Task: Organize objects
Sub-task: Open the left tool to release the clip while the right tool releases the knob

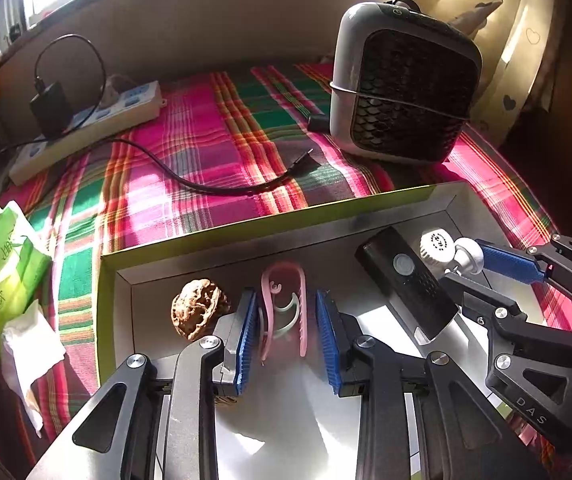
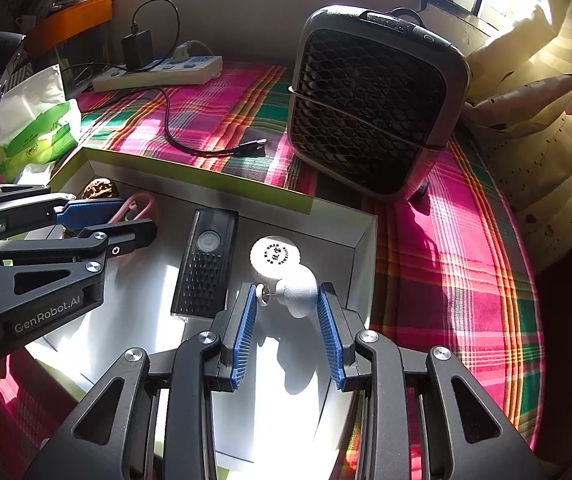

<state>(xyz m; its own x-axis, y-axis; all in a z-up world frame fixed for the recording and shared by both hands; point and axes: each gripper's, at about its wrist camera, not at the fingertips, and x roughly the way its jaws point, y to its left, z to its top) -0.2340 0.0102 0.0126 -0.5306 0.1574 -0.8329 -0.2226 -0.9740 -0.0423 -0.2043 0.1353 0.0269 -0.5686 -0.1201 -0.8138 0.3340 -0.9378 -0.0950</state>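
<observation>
Left wrist view: the left gripper [image 1: 289,332] hangs over a shallow white box [image 1: 326,212] with a yellow-green outer edge, set on a pink and green plaid cloth [image 1: 190,136]. Its blue pads stand apart, with a pink hair clip [image 1: 284,308] lying on the box floor between them; the clip sits close against the left pad, clear of the right one. Just left of the gripper rests a walnut [image 1: 200,308]. To its right lies a black rectangular device [image 1: 410,280], and beyond that a white ridged cap [image 1: 438,245] and a small silver ball fitting [image 1: 468,256], where the right gripper [image 1: 498,276] reaches in. Ahead stand a grey fan heater [image 1: 402,88] and a power strip [image 1: 98,124].

Right wrist view: the right gripper [image 2: 289,334] has its pads parted around the silver ball fitting [image 2: 300,290]; whether either pad presses on it I cannot tell. The white cap [image 2: 275,256] lies just ahead, the black device [image 2: 206,264] just left. Farther left, the left gripper [image 2: 126,220] sits over the pink clip [image 2: 138,204].
</observation>
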